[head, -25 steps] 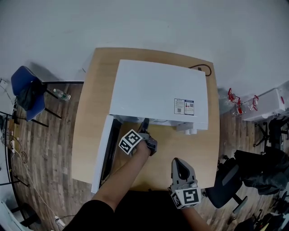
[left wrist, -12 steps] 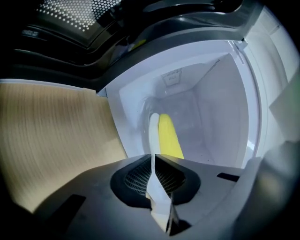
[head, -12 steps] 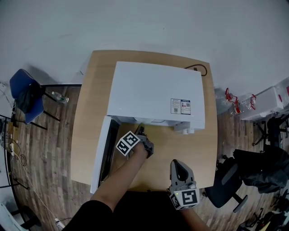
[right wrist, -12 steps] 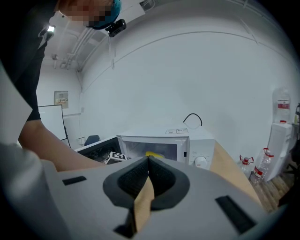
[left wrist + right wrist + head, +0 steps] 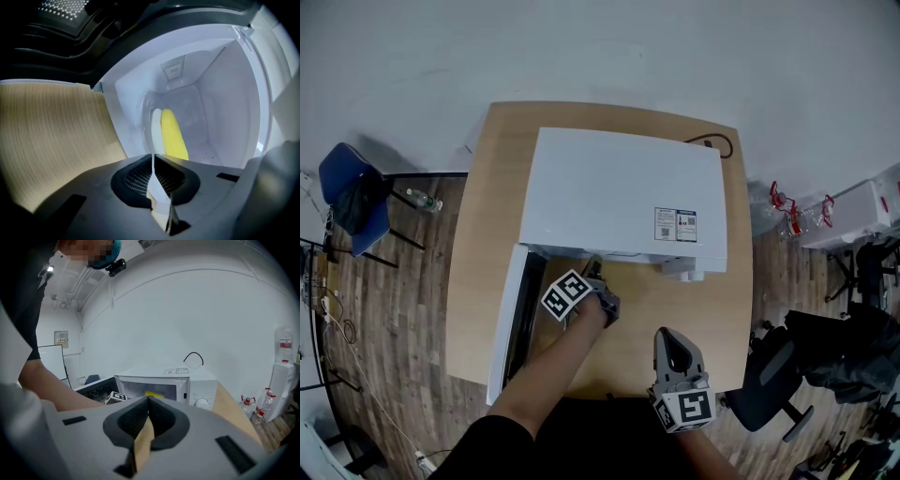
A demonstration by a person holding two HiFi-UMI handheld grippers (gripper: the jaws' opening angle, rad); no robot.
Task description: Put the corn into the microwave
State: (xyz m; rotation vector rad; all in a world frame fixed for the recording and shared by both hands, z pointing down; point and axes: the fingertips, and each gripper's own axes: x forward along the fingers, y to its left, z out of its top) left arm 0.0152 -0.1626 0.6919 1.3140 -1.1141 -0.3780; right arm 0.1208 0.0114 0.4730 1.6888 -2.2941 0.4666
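Observation:
A yellow corn cob (image 5: 172, 133) lies inside the white microwave (image 5: 619, 187), on the floor of its cavity; the right gripper view also shows the corn (image 5: 153, 393) through the opening. The microwave door (image 5: 508, 319) hangs open to the left. My left gripper (image 5: 592, 269) sits at the mouth of the cavity, a little short of the corn. Its jaws have just been closing and now stand shut (image 5: 153, 157) with nothing between them. My right gripper (image 5: 668, 337) is shut and empty near the table's front edge, and points at the microwave (image 5: 148, 399).
The microwave takes up most of the wooden table (image 5: 487, 234), with a black cable (image 5: 717, 142) behind it. A blue chair (image 5: 356, 192) stands at the left and a black office chair (image 5: 773, 375) at the right. Water bottles (image 5: 262, 411) stand on the floor at the right.
The left gripper stays at the microwave's mouth with only a slight shift. The right gripper has kept still.

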